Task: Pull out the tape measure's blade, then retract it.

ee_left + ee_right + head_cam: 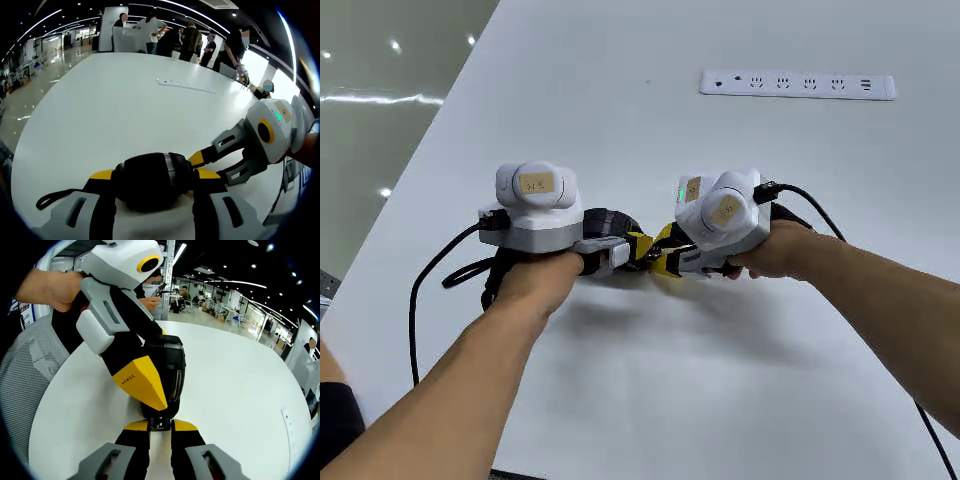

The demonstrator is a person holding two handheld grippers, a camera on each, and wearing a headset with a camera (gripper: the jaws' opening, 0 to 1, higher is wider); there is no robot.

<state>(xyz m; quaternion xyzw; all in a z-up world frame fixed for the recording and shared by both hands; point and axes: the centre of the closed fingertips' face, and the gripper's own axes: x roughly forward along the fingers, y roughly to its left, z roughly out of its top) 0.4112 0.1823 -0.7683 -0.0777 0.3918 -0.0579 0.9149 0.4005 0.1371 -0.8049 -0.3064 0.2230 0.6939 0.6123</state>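
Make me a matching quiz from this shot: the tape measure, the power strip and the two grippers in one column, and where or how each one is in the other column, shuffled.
Column one:
1. tape measure
2. power strip
3. left gripper
4. right gripper

Column two:
A. lies flat at the far side of the white table
B. jaws clamped on the sides of the black case
C. black, held between both grippers
D. jaws pinched at the front end of the case

Pairs: 1-C, 2-A, 3-B, 4-D
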